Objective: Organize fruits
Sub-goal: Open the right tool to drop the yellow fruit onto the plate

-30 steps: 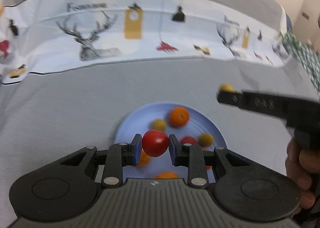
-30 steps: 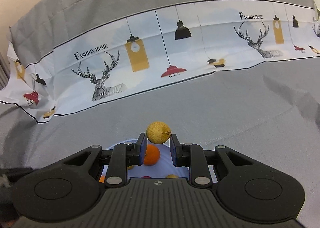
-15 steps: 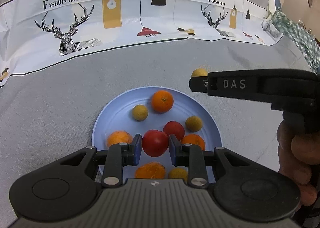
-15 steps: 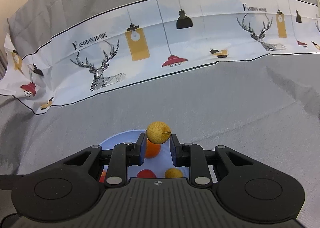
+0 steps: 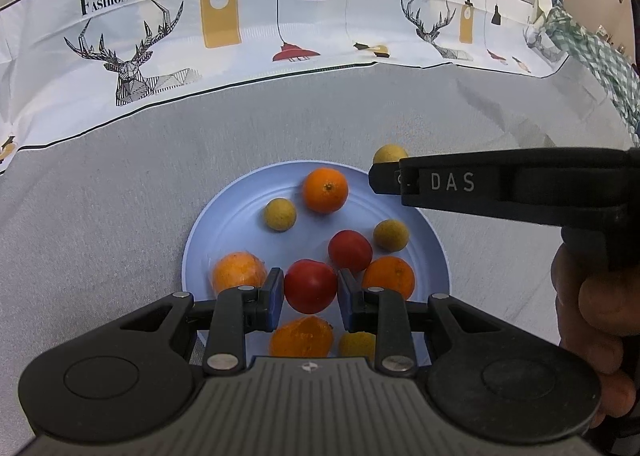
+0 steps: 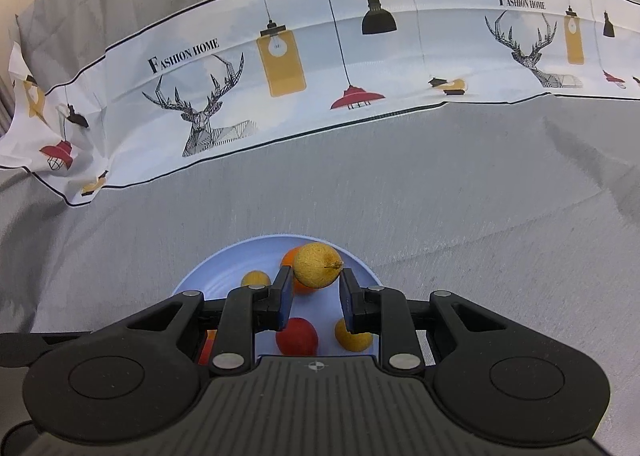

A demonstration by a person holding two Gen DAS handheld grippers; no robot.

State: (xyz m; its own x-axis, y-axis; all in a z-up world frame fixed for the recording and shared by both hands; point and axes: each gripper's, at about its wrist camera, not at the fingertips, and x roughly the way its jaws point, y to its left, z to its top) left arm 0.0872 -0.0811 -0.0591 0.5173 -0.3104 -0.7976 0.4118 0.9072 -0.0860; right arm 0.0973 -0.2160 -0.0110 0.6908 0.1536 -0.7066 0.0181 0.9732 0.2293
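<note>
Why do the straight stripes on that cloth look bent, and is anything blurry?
Left wrist view: the fisheye lens bows the printed cloth; blue plate and red fruit are sharp. Right wrist view: same bowing, dark corners, yellow fruit crisp, soft even light.

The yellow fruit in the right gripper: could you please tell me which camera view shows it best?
The right wrist view: the yellow fruit fills the gap between the right gripper's pads, stem visible, above the blue plate. The left wrist view shows only its top peeking over that gripper's side.
</note>
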